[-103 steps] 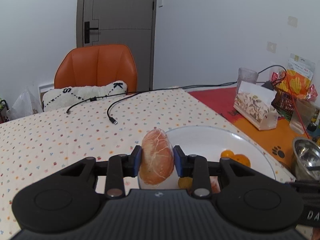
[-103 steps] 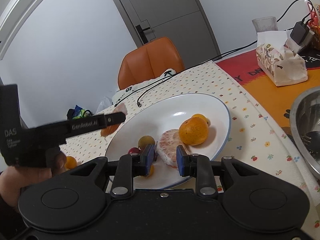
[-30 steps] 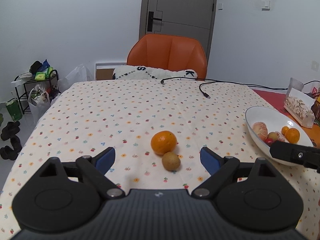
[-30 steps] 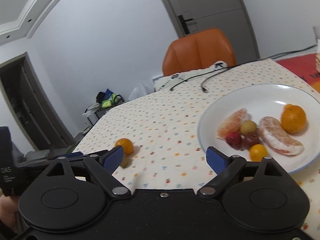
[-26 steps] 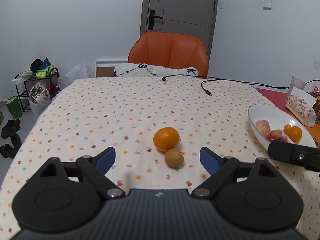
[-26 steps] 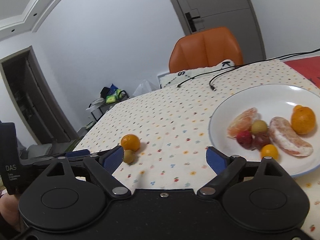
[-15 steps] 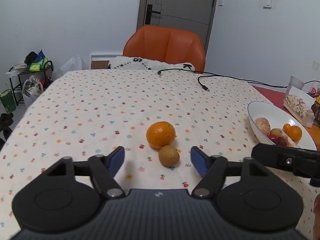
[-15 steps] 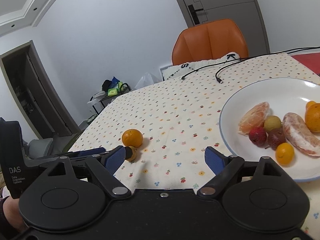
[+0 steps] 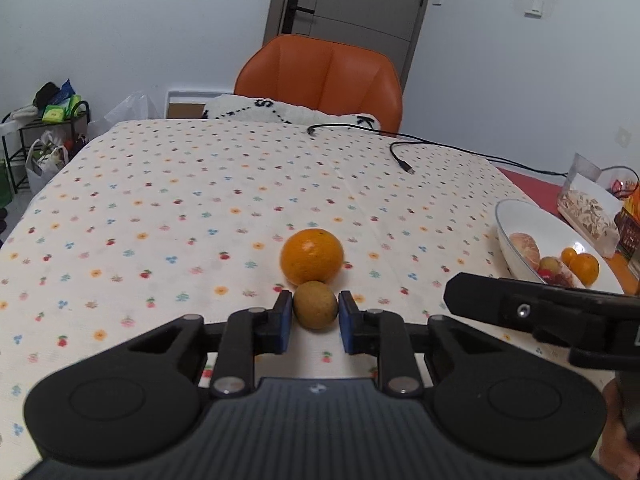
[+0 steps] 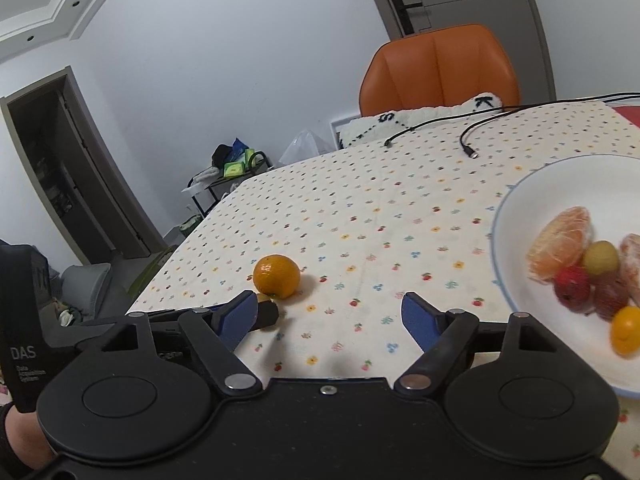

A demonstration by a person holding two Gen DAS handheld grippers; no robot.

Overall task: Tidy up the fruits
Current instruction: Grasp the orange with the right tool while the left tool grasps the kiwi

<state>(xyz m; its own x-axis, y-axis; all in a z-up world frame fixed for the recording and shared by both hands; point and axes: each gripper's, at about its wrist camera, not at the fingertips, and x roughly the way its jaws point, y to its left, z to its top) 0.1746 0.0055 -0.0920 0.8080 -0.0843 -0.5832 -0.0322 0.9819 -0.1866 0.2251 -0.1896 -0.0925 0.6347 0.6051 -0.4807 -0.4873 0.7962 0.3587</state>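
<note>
Closing in since half a second ago, the left gripper [image 9: 315,317] now clasps the small brown fruit [image 9: 315,304], a dull, rough-skinned ball on the dotted cloth of the desk [image 9: 160,208]. It touches the glossy, dimpled orange [image 9: 311,256] just behind it. Off to the right, the smooth white plate [image 10: 516,216] holds peeled segments and small fruits, blurred and cut off at the edge. The right gripper [image 10: 330,316] hangs spread wide, empty.

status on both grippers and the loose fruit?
Left gripper shut on small brown fruit, on the cloth. Right gripper open, empty. Orange touching behind it; plate to the right.
</note>
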